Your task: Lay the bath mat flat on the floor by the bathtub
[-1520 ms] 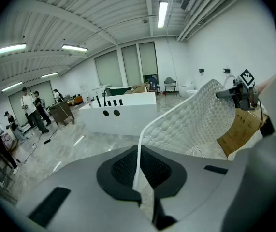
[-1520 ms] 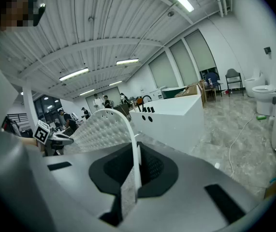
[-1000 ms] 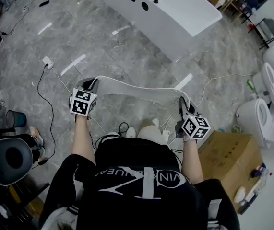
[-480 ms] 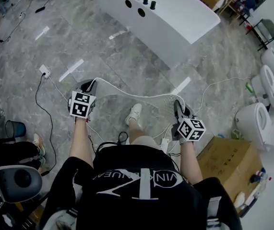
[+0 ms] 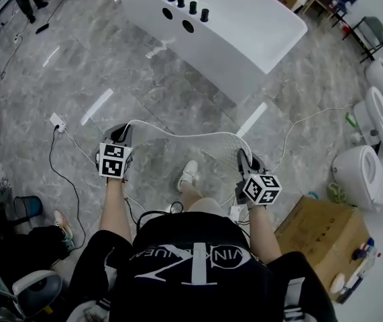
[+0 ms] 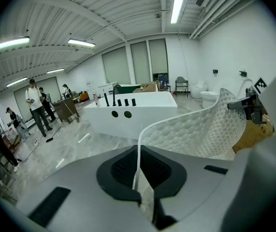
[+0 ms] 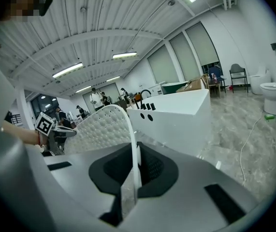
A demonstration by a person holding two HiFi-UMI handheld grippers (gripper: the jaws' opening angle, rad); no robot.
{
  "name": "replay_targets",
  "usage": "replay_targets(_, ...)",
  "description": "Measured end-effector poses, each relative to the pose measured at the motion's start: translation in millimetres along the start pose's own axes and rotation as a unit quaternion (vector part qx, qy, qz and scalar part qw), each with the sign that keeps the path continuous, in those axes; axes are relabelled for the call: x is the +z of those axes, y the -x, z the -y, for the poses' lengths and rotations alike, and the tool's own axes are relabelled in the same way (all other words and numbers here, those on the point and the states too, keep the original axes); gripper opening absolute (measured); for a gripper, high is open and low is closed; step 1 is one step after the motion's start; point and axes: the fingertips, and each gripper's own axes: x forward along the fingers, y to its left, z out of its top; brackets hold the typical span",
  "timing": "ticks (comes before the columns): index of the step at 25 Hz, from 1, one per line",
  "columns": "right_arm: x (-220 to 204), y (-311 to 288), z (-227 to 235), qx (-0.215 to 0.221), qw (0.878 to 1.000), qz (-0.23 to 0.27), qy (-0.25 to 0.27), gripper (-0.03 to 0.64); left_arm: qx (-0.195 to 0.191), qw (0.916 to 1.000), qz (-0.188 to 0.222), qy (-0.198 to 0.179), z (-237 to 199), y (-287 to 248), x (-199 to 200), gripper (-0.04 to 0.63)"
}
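A translucent white bath mat (image 5: 178,138) with a bumpy surface hangs stretched between my two grippers, above the grey marble floor. My left gripper (image 5: 119,135) is shut on its left edge, and in the left gripper view the mat's edge (image 6: 138,158) runs up out of the jaws. My right gripper (image 5: 243,159) is shut on the right edge, and the mat (image 7: 104,127) curves away to the left in the right gripper view. The white bathtub (image 5: 225,19) with black taps stands ahead, apart from the mat (image 6: 200,129).
White tape strips (image 5: 97,106) mark the floor short of the tub. Cables and a power socket (image 5: 58,121) lie at the left. Toilets (image 5: 365,170) and a cardboard box (image 5: 318,230) stand at the right. People (image 6: 35,108) stand far left. My shoe (image 5: 188,175) is under the mat.
Both grippers have carried the mat forward toward the bathtub, which now sits nearer in the head view. My foot has stepped forward beneath the mat.
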Motion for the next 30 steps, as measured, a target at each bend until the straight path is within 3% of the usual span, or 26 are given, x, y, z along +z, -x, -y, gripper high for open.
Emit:
replay_targets(4, 14, -34, 4, -0.003, 1.000, -0.003, -0.008, 0.029, -0.003, 1.0000, -0.006, 0.005, -20, -31, 17, 0.020)
replay_targets(12, 26, -81, 14, -0.009, 1.000, -0.012, -0.021, 0.029, -0.015, 0.9994, -0.023, -0.019, -43, -84, 47, 0.020)
replay_targets(24, 23, -117, 21, -0.017, 0.999, -0.030, -0.036, 0.029, -0.033, 0.9990, -0.023, -0.021, -68, -144, 75, 0.020)
replay_targets(30, 6, -131, 22, -0.036, 0.997, -0.043, -0.050, 0.029, -0.055, 0.9971, -0.033, -0.040, -76, -179, 70, 0.020)
